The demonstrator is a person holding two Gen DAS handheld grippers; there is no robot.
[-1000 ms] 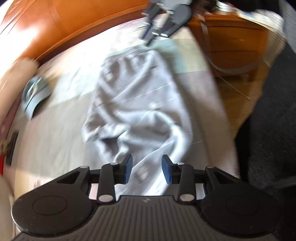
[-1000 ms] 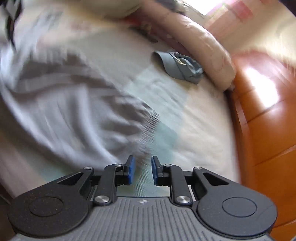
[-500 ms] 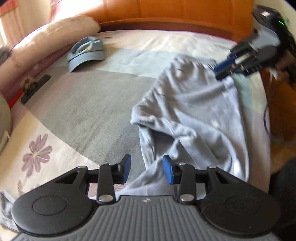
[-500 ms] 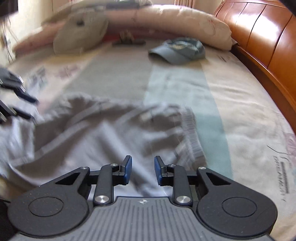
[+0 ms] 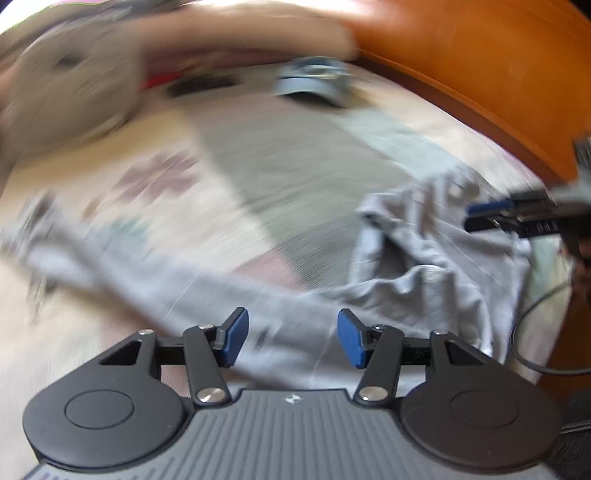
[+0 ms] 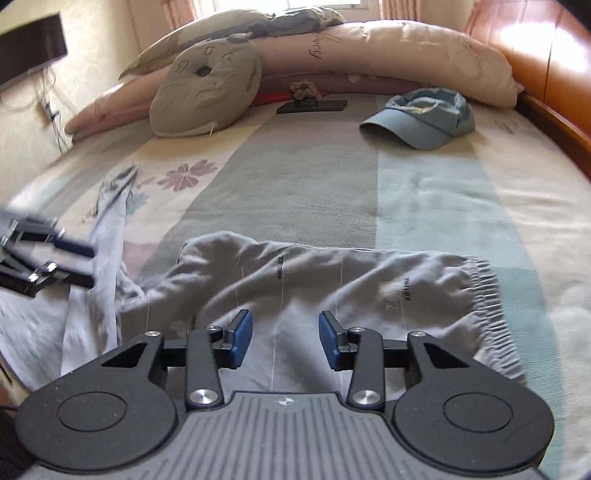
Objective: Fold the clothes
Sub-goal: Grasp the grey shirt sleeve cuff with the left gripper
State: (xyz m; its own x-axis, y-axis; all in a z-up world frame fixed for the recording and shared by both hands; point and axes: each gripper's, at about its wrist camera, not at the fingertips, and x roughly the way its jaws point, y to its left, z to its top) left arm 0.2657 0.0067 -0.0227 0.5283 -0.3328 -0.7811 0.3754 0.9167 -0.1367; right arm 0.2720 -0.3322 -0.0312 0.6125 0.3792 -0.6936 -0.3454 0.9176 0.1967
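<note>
The grey sweatpants (image 6: 332,280) lie rumpled on the bed (image 6: 303,177), soft, limp and light. Both the left gripper (image 5: 292,339) and right gripper (image 6: 285,339) stand with jaws apart, holding nothing; the elastic waistband (image 6: 484,295) likely offers the firmest hold.

Both wrist views skim low over the bed (image 6: 303,177) (left one blurred), sharing the grey garment (image 6: 332,280).

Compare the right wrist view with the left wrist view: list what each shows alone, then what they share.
Only the right wrist view shows the window, the dark panel on the wall and the garment's gathered waistband. Only the left wrist view, heavily blurred, shows a cable off the bed's edge. Both show the grey garment, blue cap, round cushion, wooden headboard, and both grippers open: right, left.
</note>
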